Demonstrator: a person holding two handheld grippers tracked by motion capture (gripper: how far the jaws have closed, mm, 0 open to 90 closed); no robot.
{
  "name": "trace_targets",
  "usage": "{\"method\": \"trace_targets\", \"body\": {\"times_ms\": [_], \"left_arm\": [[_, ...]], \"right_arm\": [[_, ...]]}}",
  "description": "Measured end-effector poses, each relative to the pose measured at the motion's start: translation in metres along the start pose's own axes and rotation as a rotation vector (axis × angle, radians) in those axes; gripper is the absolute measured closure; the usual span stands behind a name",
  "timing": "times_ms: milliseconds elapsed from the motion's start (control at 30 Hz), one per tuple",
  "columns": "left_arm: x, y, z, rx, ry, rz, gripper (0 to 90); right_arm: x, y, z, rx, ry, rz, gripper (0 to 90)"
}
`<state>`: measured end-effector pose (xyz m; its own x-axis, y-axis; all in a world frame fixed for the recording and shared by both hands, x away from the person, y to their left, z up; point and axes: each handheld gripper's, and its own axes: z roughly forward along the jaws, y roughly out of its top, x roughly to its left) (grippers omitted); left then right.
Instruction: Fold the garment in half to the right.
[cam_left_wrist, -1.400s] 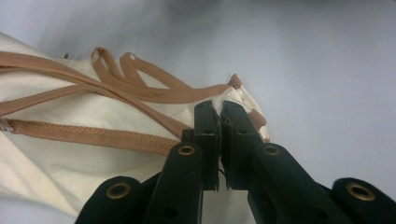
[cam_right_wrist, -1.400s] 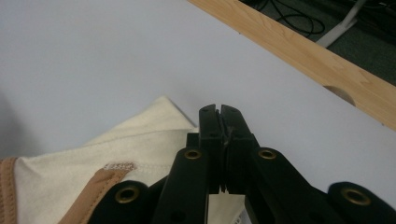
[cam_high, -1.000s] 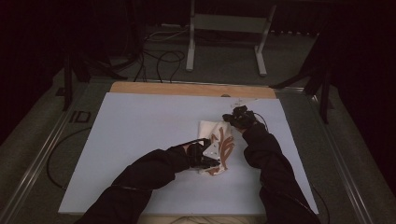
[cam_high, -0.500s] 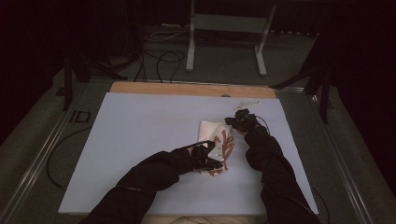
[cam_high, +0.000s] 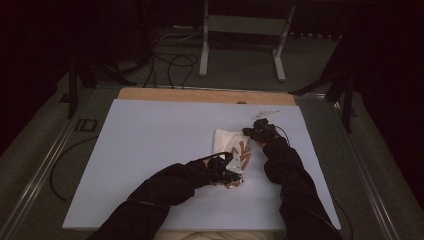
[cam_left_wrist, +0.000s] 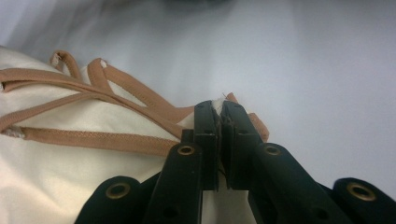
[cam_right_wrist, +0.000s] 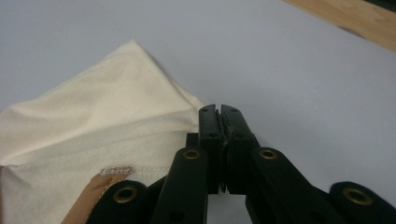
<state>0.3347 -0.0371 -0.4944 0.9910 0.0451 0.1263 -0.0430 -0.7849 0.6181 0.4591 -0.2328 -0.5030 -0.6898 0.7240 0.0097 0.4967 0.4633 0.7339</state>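
Note:
A cream cloth bag (cam_high: 224, 139) with brown straps (cam_high: 243, 151) lies folded on the white table (cam_high: 150, 150), right of centre. My left gripper (cam_high: 234, 175) sits at the bag's near end. In the left gripper view it (cam_left_wrist: 219, 106) is shut, and a bit of cream cloth (cam_left_wrist: 70, 154) with a strap (cam_left_wrist: 116, 88) is pinched at its tips. My right gripper (cam_high: 248, 133) is at the bag's far right corner. In the right gripper view its jaws (cam_right_wrist: 219, 112) are shut at the edge of the cloth (cam_right_wrist: 107, 112), low over the table.
A bare wooden strip (cam_high: 200, 95) runs along the table's far edge. Beyond it a metal stand (cam_high: 240, 30) and cables (cam_high: 170, 60) rest on the dark floor. A cable (cam_high: 65, 165) loops off the table's left side. White surface stretches to the left of the bag.
My right gripper has sunk a little toward the table with the bag's far corner. The left gripper has stayed at the near end.

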Motion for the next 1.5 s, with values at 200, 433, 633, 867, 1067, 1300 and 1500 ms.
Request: {"method": "trace_targets", "body": {"times_ms": [200, 433, 633, 867, 1067, 1300, 1500], "left_arm": [[0.001, 0.001, 0.003, 0.007, -0.009, -0.016, 86.3], [0.000, 0.003, 0.003, 0.003, -0.008, -0.024, 84.3], [0.000, 0.006, -0.003, -0.042, 0.001, -0.051, 68.7], [0.000, 0.006, -0.010, -0.064, 0.018, -0.061, 59.4], [-0.001, 0.004, -0.020, -0.089, 0.056, -0.103, 41.3], [-0.001, -0.006, -0.036, -0.125, 0.071, -0.179, 22.9], [-0.001, -0.016, -0.052, -0.172, 0.038, -0.195, 1.6]], "right_arm": [[-0.001, -0.005, 0.003, 0.014, 0.003, 0.016, 86.9], [-0.002, -0.003, 0.001, 0.009, 0.009, 0.031, 77.1], [-0.003, -0.002, -0.002, 0.006, 0.021, 0.061, 62.4], [-0.001, 0.004, -0.009, -0.007, 0.026, 0.066, 54.3], [0.004, 0.013, -0.017, -0.028, 0.036, 0.062, 46.7], [0.013, 0.022, -0.026, -0.040, 0.047, 0.039, 47.0], [0.023, 0.023, -0.034, -0.043, 0.066, 0.014, 48.6]]}}
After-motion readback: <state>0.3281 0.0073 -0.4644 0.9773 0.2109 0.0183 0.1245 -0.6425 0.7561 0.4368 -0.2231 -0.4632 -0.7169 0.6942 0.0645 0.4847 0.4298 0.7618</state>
